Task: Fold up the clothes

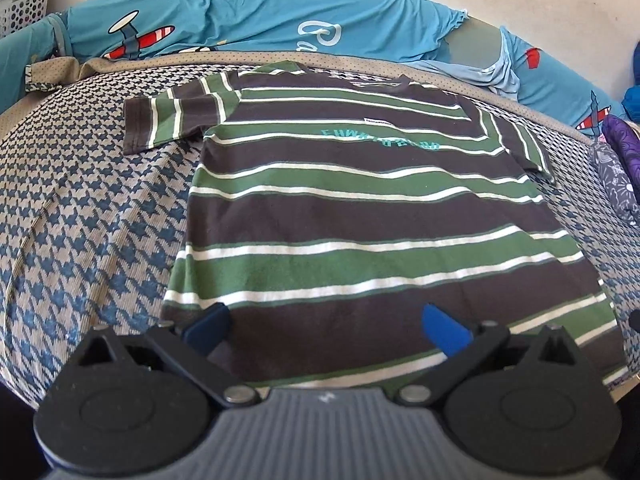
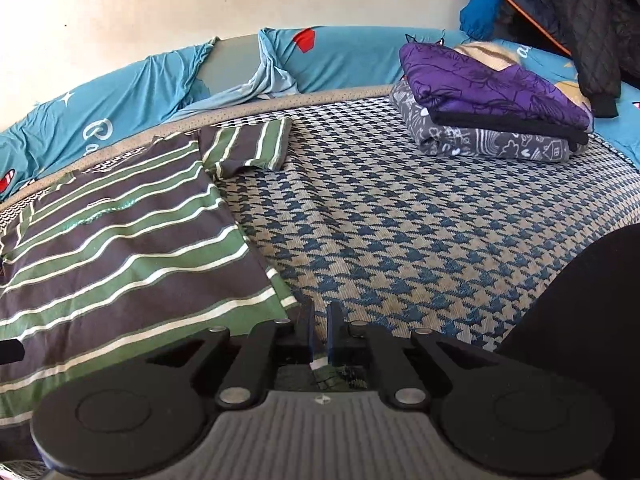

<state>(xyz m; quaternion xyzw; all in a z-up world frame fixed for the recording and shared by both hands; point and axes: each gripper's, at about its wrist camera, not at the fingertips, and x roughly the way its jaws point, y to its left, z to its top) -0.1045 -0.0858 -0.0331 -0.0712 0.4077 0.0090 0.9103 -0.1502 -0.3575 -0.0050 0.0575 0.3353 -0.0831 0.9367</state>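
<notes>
A brown, green and white striped T-shirt (image 1: 360,216) lies flat, front up, on the houndstooth bed cover (image 1: 92,216), its collar towards the far side. My left gripper (image 1: 324,326) hovers open over the shirt's hem, blue fingertips (image 1: 444,326) wide apart with nothing between them. In the right wrist view the same T-shirt (image 2: 120,256) fills the left side, one sleeve (image 2: 248,146) spread out. My right gripper (image 2: 321,330) sits at the shirt's near right hem corner, fingers almost together, with a strip of green striped cloth showing between them.
A stack of folded clothes, purple on top (image 2: 492,84) and grey patterned below (image 2: 492,140), lies at the far right of the bed. A blue printed sheet (image 1: 260,12) bunches along the wall. Dark jackets (image 2: 568,12) hang at the right. A white basket (image 1: 24,4) stands far left.
</notes>
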